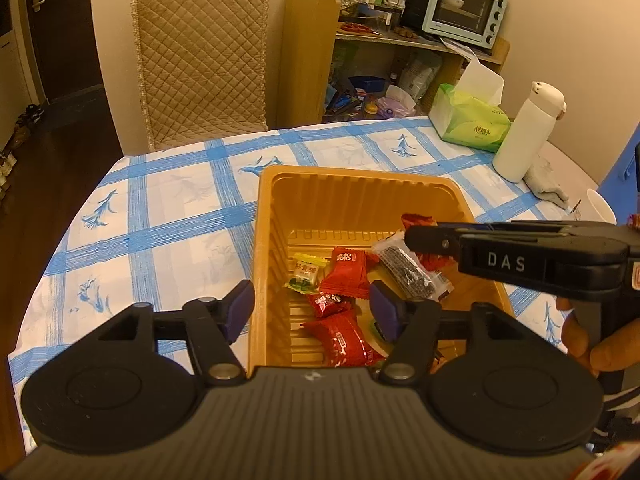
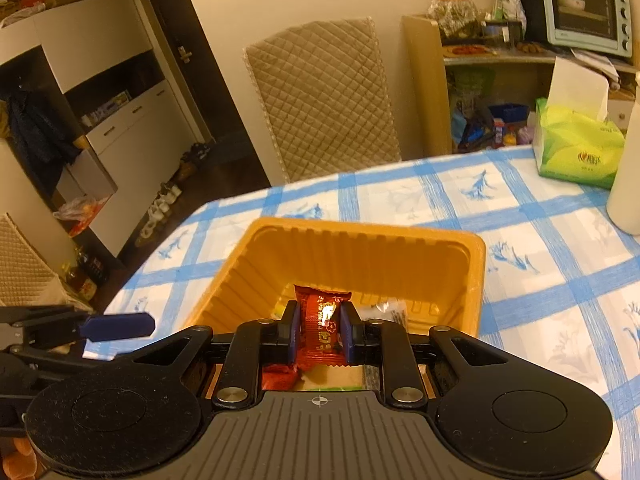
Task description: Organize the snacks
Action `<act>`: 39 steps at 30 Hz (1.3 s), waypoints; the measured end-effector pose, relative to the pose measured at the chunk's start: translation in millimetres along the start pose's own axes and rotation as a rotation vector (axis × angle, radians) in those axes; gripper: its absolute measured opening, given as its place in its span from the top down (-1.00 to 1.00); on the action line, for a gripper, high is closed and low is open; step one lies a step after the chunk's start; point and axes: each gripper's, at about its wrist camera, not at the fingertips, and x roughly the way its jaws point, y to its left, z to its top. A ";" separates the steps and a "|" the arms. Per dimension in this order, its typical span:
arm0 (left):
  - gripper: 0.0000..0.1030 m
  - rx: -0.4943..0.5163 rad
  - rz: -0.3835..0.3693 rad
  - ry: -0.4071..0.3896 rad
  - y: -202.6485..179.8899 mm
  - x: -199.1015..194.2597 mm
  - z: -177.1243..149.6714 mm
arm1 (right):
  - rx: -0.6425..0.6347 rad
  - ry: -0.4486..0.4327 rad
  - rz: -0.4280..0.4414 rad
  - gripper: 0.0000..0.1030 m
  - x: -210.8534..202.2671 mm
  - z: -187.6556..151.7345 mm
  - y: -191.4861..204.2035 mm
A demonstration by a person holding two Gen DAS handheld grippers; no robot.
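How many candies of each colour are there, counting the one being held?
Red snack packets: 5, four in the orange tray and one in the right gripper.
Yellow-green candy: 1
Clear dark snack bar: 1
Total: 7

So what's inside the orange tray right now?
The orange tray holds several red packets, a yellow-green candy and a dark bar in clear wrap. The right claw holds another red snack over it. Both claws hide parts of the tray's floor.
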 end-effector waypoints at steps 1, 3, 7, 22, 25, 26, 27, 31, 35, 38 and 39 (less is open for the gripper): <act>-0.31 -0.003 0.001 -0.004 -0.1 -2.4 -0.9 | 0.001 0.000 0.002 0.54 -0.2 0.9 0.6; -0.44 -0.010 0.010 -0.012 -0.3 -7.1 -3.0 | 0.005 0.003 -0.001 0.18 -1.0 2.1 1.6; -0.57 -0.031 0.027 -0.030 -1.0 -18.3 -8.2 | 0.020 -0.043 0.016 -0.25 -13.1 1.5 1.0; -0.94 -0.077 0.095 -0.138 -38.6 -99.0 -49.7 | 0.049 -0.032 0.002 -0.72 -105.6 -46.2 -16.4; -0.93 -0.082 0.097 -0.147 -52.5 -115.6 -63.8 | 0.045 -0.011 -0.008 -0.78 -129.9 -59.9 -20.8; -0.93 -0.078 0.105 -0.146 -59.3 -121.0 -68.9 | 0.039 -0.005 -0.009 -0.78 -137.5 -64.3 -22.2; -0.93 -0.074 0.112 -0.144 -65.2 -125.6 -73.5 | 0.036 -0.001 -0.006 -0.78 -145.2 -68.7 -24.7; -0.92 -0.074 0.117 -0.115 -91.3 -142.6 -96.4 | 0.034 0.021 -0.002 -0.79 -175.5 -87.9 -31.0; -0.89 -0.098 0.094 -0.083 -115.7 -157.3 -119.6 | 0.012 0.041 0.006 -0.79 -204.4 -108.9 -34.3; -0.88 -0.096 0.079 -0.068 -134.0 -166.8 -133.7 | -0.001 0.064 0.005 -0.79 -223.0 -123.0 -36.8; -0.88 -0.093 0.077 -0.065 -140.1 -170.3 -138.3 | -0.007 0.070 0.003 -0.79 -229.3 -128.3 -37.5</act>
